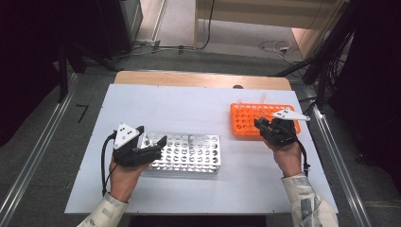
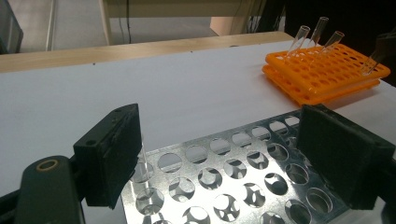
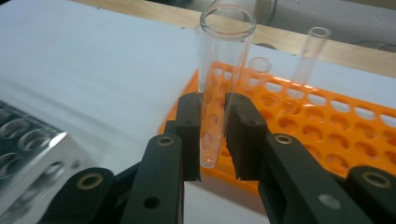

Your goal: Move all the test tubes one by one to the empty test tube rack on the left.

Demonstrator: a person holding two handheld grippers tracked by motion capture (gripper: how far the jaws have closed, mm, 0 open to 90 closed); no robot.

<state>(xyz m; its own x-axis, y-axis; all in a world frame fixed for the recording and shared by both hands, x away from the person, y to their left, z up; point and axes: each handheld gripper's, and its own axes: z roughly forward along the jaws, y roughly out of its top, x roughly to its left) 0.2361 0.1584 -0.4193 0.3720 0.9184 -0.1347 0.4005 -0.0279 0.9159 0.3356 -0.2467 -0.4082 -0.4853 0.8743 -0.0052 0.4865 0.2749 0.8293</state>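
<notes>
My right gripper (image 3: 213, 135) is clamped on a clear glass tube (image 3: 219, 79). Both pads press on the tube's lower half, and its rounded bottom hangs just below them, clear of any hole. The tube stands close to upright in the grip, open mouth at the top. In the high view this gripper (image 1: 265, 126) sits over the near left part of the orange rack (image 1: 246, 118), at the right far side of the table (image 1: 189, 101).

Behind the held tube, two more tubes (image 3: 308, 53) stand in the orange rack's far holes. From the left gripper view I count four tubes (image 2: 299, 39) leaning in that rack (image 2: 322, 70).

My left gripper (image 2: 219, 154) has its jaws wide apart, with nothing pressed between the pads. It hovers over the left end of the metal rack (image 1: 189, 151), which lies in the near middle of the table. One tube (image 2: 141, 168) stands in a hole at that rack's (image 2: 243, 182) left edge, just beside the left pad; I cannot tell whether the pad touches it. The other holes I can see in this rack are open.

The two racks lie well apart, the metal one nearer and to the left, the orange one farther and to the right. A hand (image 1: 124, 177) holds each gripper from the near edge.
</notes>
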